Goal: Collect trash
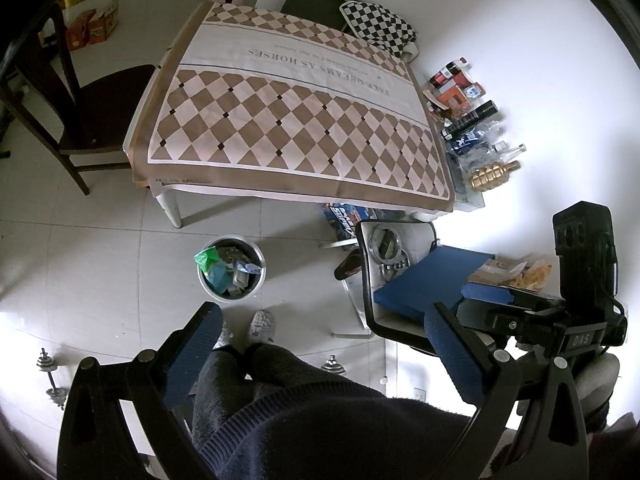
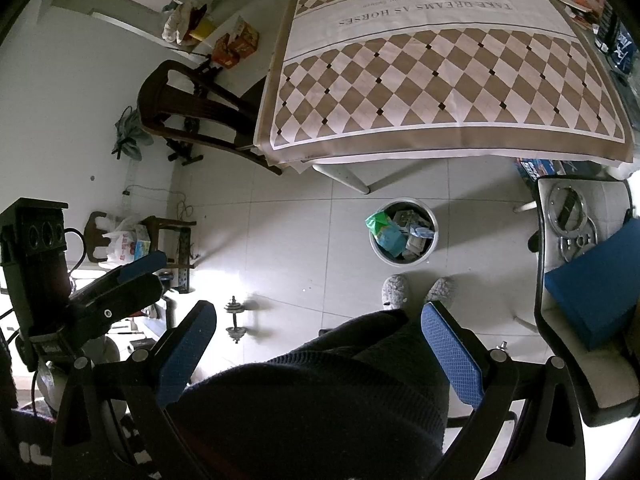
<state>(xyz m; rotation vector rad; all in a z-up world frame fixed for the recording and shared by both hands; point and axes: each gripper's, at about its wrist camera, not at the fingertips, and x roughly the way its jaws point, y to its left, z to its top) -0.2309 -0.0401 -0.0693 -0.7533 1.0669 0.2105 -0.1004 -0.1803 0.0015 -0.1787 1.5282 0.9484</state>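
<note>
Well, both my grippers, left (image 1: 322,354) & right (image 2: 320,354), hang spread, holding nothing. Bin (image 2: 402,236) by the feet is stuffed w/ trash (table looks bare). I reckon collecting's done; next, scan for strays.

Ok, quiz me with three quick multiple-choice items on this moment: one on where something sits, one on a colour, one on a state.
1. Where is the trash bin?
A. on the table
B. on the floor near the table's front edge
C. on the white chair

2. What colour are the pads on the right gripper?
A. blue
B. red
C. yellow

3. What state is the left gripper in?
A. shut on a bottle
B. shut on a bag
C. open and holding nothing

Answers:
1 B, the bin stands on tiles just ahead of the slippers.
2 A, both pads look blue.
3 C, its jaws are spread apart with only legs behind them.
</note>
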